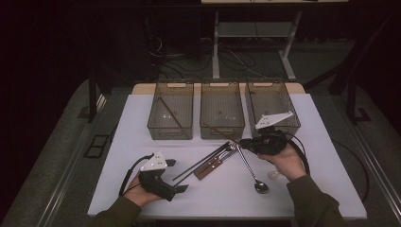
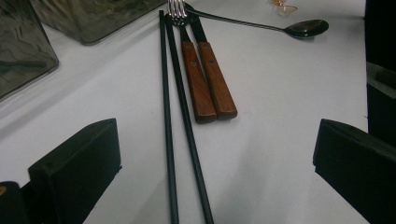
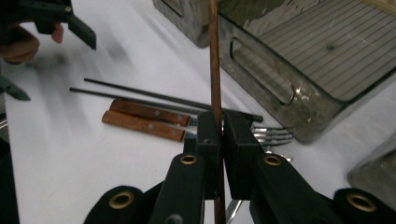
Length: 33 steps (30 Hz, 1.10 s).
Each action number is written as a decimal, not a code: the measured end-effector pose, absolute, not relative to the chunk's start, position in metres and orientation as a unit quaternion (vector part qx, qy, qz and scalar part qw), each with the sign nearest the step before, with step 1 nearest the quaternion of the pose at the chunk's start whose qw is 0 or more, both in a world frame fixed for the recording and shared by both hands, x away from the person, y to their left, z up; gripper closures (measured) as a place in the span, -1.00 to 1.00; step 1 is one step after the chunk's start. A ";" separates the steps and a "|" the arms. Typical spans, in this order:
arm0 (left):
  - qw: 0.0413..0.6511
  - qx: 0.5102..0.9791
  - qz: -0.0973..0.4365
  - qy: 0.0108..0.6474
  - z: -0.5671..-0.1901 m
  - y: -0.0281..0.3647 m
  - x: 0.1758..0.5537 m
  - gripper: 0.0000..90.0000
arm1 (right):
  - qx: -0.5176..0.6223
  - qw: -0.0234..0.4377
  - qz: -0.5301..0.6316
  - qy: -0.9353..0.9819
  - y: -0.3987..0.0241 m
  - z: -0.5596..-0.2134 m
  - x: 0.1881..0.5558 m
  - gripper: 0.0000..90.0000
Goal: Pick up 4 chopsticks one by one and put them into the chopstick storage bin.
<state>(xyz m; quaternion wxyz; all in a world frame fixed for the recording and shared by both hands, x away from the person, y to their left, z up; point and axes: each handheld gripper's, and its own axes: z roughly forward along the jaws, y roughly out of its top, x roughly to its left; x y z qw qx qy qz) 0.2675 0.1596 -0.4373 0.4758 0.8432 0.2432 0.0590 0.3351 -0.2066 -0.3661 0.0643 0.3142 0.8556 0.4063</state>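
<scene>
Right tool [image 3: 220, 135] pinches one brown chopstick [image 3: 214, 60]; two black chopsticks [image 3: 154, 95] lie.

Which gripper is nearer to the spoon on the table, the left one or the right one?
Right. The right gripper, shut on a brown chopstick, is just above the spoon handle's far end. The left gripper, open, sits across the black chopsticks.

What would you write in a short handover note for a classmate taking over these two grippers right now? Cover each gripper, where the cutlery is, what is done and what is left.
Right gripper: jaws shut on a brown chopstick, held above the table near the middle bin.
Left gripper: jaws open, nothing held, pointing at the pile.
Done: one brown chopstick lies in the left bin.
Left on the table: two black chopsticks, two wooden-handled pieces, a fork, a spoon.
Right bin looks empty.
</scene>
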 end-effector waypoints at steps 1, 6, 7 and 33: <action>0.476 0.843 0.059 0.244 -0.437 0.160 0.267 -1.00 | 0.316 0.065 0.406 0.855 -0.205 -0.366 0.337 0.89; 0.474 0.845 0.059 0.242 -0.437 0.160 0.268 -1.00 | 0.325 0.065 0.410 0.850 -0.189 -0.362 0.351 0.89; 0.475 0.844 0.059 0.243 -0.437 0.160 0.267 -1.00 | 0.329 0.065 0.408 0.849 -0.186 -0.361 0.354 0.89; 0.480 0.842 0.059 0.239 -0.436 0.160 0.267 -1.00 | 0.368 0.083 0.388 0.841 -0.098 -0.339 0.426 0.89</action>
